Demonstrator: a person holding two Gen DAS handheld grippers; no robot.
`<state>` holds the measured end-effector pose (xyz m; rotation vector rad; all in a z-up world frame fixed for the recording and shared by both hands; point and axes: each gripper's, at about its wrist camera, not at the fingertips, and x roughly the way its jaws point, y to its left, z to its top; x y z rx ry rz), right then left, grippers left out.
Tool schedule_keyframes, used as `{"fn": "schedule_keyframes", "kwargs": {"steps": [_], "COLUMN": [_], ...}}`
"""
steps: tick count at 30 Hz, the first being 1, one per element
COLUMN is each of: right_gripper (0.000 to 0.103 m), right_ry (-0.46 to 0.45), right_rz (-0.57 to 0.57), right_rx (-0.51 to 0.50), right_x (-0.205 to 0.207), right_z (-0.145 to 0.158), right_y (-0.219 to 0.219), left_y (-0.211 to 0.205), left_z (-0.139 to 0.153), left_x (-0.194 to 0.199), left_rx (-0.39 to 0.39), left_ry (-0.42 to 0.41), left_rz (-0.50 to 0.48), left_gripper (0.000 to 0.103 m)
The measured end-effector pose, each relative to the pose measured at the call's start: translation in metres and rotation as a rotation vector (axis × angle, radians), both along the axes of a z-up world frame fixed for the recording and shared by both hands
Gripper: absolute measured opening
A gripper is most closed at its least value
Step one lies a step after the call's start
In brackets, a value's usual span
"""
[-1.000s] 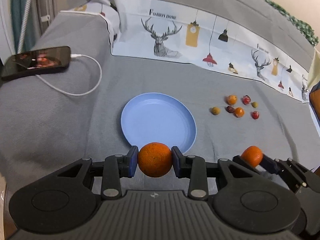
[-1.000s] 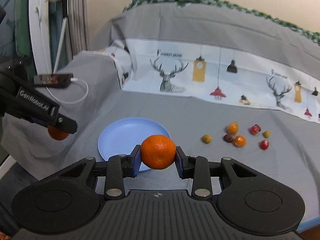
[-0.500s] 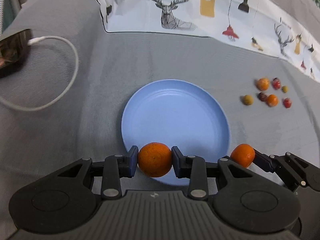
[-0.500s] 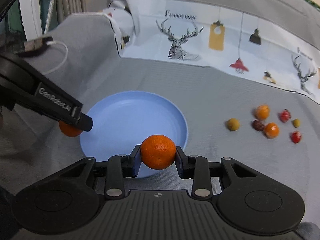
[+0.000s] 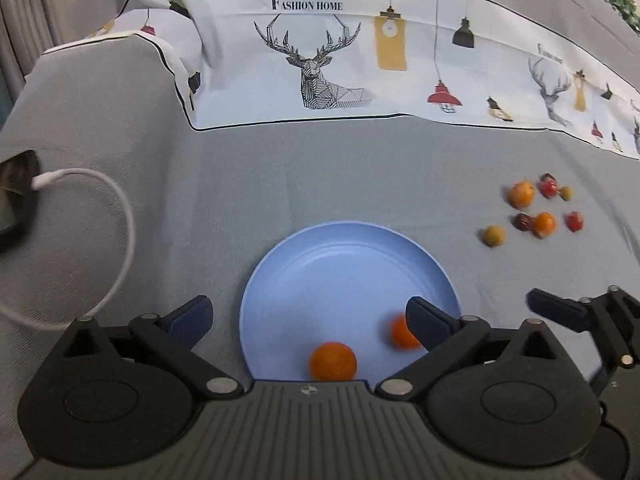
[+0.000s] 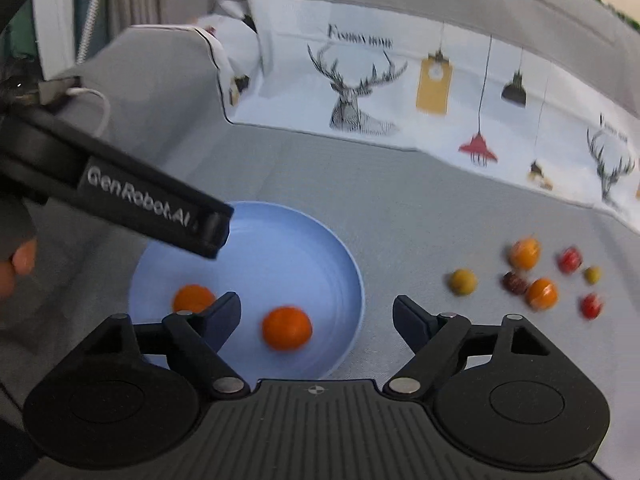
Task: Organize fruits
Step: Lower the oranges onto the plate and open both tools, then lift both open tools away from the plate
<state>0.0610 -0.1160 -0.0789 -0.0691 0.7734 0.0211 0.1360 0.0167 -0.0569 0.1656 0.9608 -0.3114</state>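
the light was soft and even in both views, with only faint shadows on the grey cloth. the fisheye lens bent the edges and left dark corners. the left wrist view was mostly sharp; one orange on the blue plate was smeared. the right wrist view was softer, and the small fruits at right looked blurred.

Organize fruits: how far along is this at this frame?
Done: two oranges lie in the blue plate. In hand: nothing; left hand-held gripper and right hand-held gripper jaws are opening, empty. Left: seven small fruits on the grey cloth.
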Motion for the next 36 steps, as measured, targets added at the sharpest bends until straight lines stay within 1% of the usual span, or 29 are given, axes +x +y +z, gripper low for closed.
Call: {"fn": "schedule_keyframes", "kwargs": {"steps": [3,4,6,8,9,11,13,14,17,23,29,32,34,36], "right_gripper": [0.094,0.095,0.100,0.100,0.100,0.101,0.101,0.102,0.102,0.102,0.102,0.102,0.102,0.102], "right_ry": [0.009,0.019,0.033,0.035,0.033,0.003,-0.045,-0.067,-0.111,-0.183,-0.238,-0.257,-0.283,-0.283], "right_rz": [0.013,0.018,0.017,0.015,0.017,0.026,0.020,0.018,0.018,0.042,0.033,0.041,0.051,0.048], "right_rx": [0.028,0.045,0.082,0.113,0.115,0.095,0.076,0.077,0.062,0.027,0.014,0.007,0.001,-0.014], "right_x": [-0.029,-0.041,-0.064,-0.086,-0.095,-0.109,-0.119,-0.124,-0.140,-0.166,-0.186,-0.192,-0.198,-0.199], "right_z": [0.017,0.022,0.031,0.039,0.043,0.052,0.063,0.068,0.077,0.094,0.108,0.112,0.115,0.115], "right_y": [-0.002,-0.001,0.000,0.003,0.006,0.011,0.013,0.013,0.017,0.021,0.022,0.023,0.024,0.026], "left_y": [0.011,0.013,0.022,0.031,0.035,0.044,0.049,0.052,0.061,0.052,0.047,0.047,0.048,0.050], "left_z": [0.009,0.011,0.011,0.011,0.011,0.012,0.016,0.020,0.033,0.052,0.071,0.077,0.084,0.088], "left_x": [-0.025,-0.034,-0.056,-0.078,-0.089,-0.108,-0.122,-0.129,-0.149,-0.175,-0.192,-0.195,-0.199,-0.205], "left_rx": [0.009,0.018,0.039,0.049,0.055,0.072,0.088,0.084,0.047,0.037,0.028,0.031,0.009,0.004], "left_ry": [0.013,0.025,0.057,0.085,0.092,0.088,0.075,0.065,0.038,-0.020,-0.091,-0.095,-0.122,-0.145], "left_rz": [0.022,0.040,0.074,0.099,0.116,0.132,0.143,0.155,0.181,0.140,0.127,0.142,0.143,0.147], "left_gripper": [0.103,0.103,0.103,0.103,0.103,0.103,0.103,0.103,0.103,0.103,0.103,0.103,0.103,0.103]}}
